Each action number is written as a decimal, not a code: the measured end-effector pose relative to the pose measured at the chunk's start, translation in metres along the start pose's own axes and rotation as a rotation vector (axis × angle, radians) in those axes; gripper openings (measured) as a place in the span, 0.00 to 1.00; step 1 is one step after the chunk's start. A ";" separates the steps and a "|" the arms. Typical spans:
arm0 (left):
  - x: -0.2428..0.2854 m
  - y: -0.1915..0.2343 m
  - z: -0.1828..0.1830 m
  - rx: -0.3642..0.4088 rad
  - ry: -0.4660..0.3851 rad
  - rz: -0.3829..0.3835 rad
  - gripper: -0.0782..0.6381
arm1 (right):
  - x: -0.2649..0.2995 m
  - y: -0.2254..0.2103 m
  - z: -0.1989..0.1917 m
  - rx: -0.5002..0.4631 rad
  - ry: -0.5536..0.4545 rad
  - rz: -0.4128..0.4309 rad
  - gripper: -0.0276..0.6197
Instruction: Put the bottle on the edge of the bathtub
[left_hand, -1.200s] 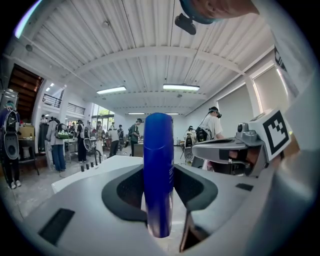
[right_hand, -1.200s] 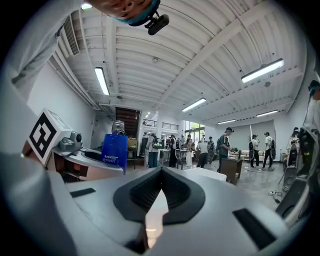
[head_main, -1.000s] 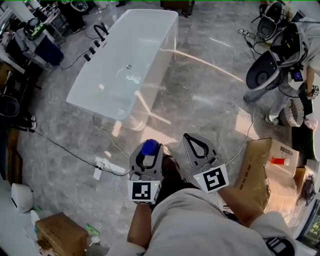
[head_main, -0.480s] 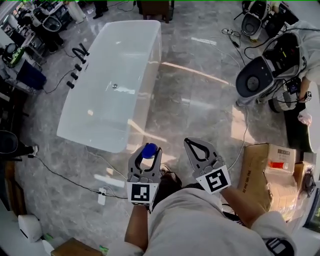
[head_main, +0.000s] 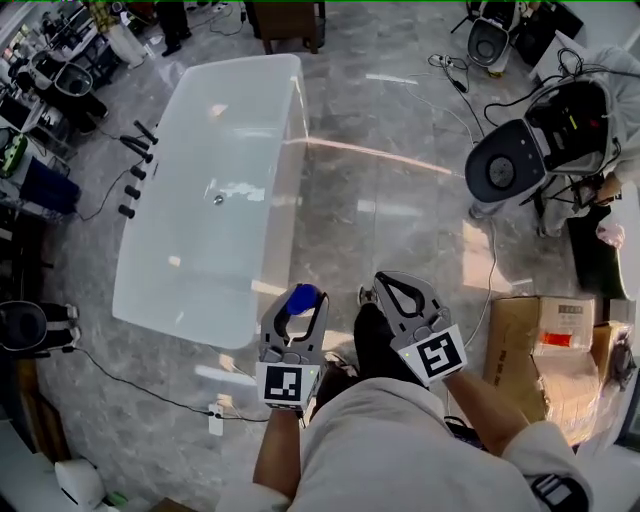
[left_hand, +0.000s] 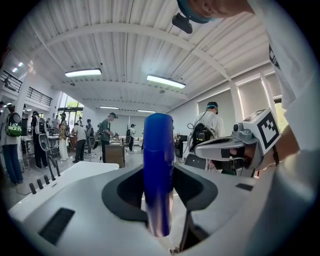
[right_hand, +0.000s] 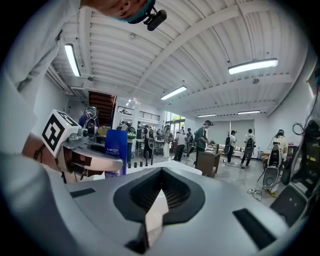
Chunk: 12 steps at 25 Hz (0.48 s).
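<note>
The blue bottle (head_main: 303, 297) stands upright between the jaws of the left gripper (head_main: 297, 316), which are clenched on its sides partway down, so its rounded top rises clear above them. In the head view it is carried in the air over the grey stone floor (head_main: 390, 190), just off the near right corner of the bathtub (head_main: 286, 190) and not resting on the rim. The left gripper view shows the bottle straight up the middle, with the tub's white edge low at the left behind it.

The right gripper (head_main: 384, 282) is beside the left one, close but apart from it, with its jaws pressed together at the tips and nothing between them. Its own view shows the bottle off to the left in the other gripper.

The bathtub is long, white and empty, with a small drain (head_main: 218, 199) in its bottom. A row of black taps (head_main: 134, 170) stands on the floor along its far left side. A thin cable (head_main: 140, 388) trails across the floor near the tub's near end. Cardboard boxes (head_main: 545, 335) sit on the floor at the right, and a person (head_main: 612, 110) in pale clothes is at the upper right
</note>
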<state>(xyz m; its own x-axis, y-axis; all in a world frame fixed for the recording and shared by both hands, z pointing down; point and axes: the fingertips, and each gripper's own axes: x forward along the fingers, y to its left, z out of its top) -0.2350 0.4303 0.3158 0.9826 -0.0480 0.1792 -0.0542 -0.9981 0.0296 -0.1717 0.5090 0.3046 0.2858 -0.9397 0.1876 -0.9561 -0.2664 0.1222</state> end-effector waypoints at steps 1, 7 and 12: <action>0.014 0.004 0.003 -0.002 -0.003 0.005 0.35 | 0.010 -0.012 0.000 0.002 -0.007 0.006 0.05; 0.106 0.043 0.009 0.012 0.025 0.034 0.35 | 0.085 -0.086 -0.001 -0.062 -0.022 0.066 0.05; 0.167 0.059 0.020 0.006 0.031 0.080 0.35 | 0.124 -0.145 -0.004 -0.077 -0.006 0.126 0.05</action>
<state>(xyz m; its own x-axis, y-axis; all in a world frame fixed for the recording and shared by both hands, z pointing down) -0.0704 0.3623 0.3277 0.9692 -0.1266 0.2113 -0.1312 -0.9913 0.0077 0.0027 0.4319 0.3142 0.1629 -0.9660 0.2008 -0.9766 -0.1290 0.1719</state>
